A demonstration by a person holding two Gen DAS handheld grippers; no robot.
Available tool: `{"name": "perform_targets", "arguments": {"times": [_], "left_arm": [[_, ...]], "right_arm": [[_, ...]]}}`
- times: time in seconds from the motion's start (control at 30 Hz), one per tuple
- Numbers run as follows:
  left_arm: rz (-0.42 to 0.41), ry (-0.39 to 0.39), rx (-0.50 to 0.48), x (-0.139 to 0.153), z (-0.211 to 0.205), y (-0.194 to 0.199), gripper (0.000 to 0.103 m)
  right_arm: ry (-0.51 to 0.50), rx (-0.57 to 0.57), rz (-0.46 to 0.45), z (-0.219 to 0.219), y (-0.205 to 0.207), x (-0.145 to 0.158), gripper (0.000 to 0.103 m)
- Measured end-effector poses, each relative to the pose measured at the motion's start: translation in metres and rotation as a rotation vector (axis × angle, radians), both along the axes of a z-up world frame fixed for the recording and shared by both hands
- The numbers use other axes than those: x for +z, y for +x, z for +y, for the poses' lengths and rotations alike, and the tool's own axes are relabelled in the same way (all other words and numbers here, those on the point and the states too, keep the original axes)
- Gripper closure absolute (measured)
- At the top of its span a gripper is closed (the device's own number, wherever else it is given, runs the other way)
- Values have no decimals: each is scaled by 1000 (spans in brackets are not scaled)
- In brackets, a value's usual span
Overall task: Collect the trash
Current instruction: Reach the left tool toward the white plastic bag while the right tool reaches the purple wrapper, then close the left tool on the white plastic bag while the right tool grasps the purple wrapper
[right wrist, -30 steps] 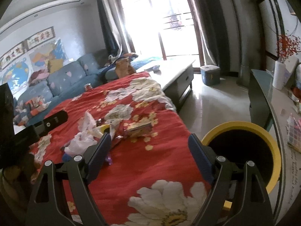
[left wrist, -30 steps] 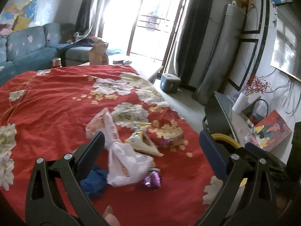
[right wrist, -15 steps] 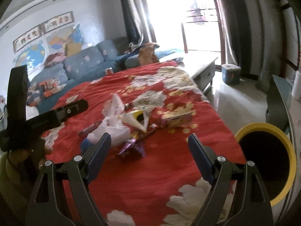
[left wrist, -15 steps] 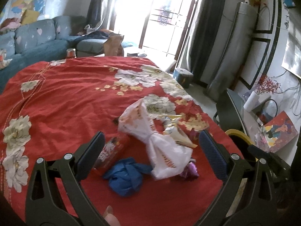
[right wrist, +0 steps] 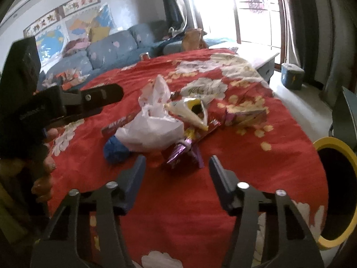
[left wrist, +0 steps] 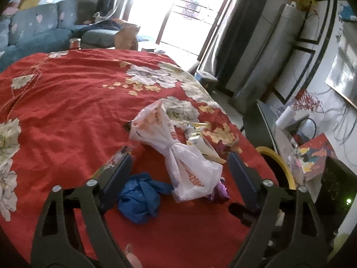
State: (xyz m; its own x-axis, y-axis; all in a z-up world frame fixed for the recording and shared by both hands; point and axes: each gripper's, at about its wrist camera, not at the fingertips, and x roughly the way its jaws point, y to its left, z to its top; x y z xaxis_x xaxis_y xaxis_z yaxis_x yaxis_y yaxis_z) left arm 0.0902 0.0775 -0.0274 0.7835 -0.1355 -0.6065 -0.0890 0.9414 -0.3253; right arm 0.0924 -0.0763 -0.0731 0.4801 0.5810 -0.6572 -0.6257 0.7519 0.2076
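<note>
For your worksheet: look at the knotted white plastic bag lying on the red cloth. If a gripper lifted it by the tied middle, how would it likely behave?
The white plastic bag would probably sag and flop, since its thin film is crumpled and cinched at a knot. It looks light for its size: the puffed end seems mostly air. It may drag the purple foil wrapper touching it.

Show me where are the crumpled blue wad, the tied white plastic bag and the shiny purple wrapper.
crumpled blue wad (left wrist: pixel 139 197), left wrist view, its middle.
tied white plastic bag (left wrist: pixel 191 172), left wrist view, lower bulge.
shiny purple wrapper (right wrist: pixel 181 154), right wrist view, its middle.
</note>
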Motion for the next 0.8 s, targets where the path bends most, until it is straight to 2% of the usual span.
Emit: {"name": "perform_targets", "arguments": {"times": [0.07,0.2,0.3,0.4,0.6,0.77,0.8], "left_arm": [[-3,10,-21,1,-5,0,32],[-4,29,-62,1,-16,1,32],[12,49,-83,-2,-22,4,41],[33,49,-92,-6,-24,9,43],[96,65,-121,-17,-33,19,52],[121,51,-118,-25,-34,25,74],[121,55,-114,-25,-34,25,86]], "right_arm": [[1,3,3,2,1,-2,59],[-1,6,15,4,4,-7,71],[2,8,21,5,7,-10,73],[4,15,22,4,7,-12,78],[3,16,29,2,7,-14,86],[15,10,40,-4,7,-16,88],[17,10,41,-5,7,-16,88]]}}
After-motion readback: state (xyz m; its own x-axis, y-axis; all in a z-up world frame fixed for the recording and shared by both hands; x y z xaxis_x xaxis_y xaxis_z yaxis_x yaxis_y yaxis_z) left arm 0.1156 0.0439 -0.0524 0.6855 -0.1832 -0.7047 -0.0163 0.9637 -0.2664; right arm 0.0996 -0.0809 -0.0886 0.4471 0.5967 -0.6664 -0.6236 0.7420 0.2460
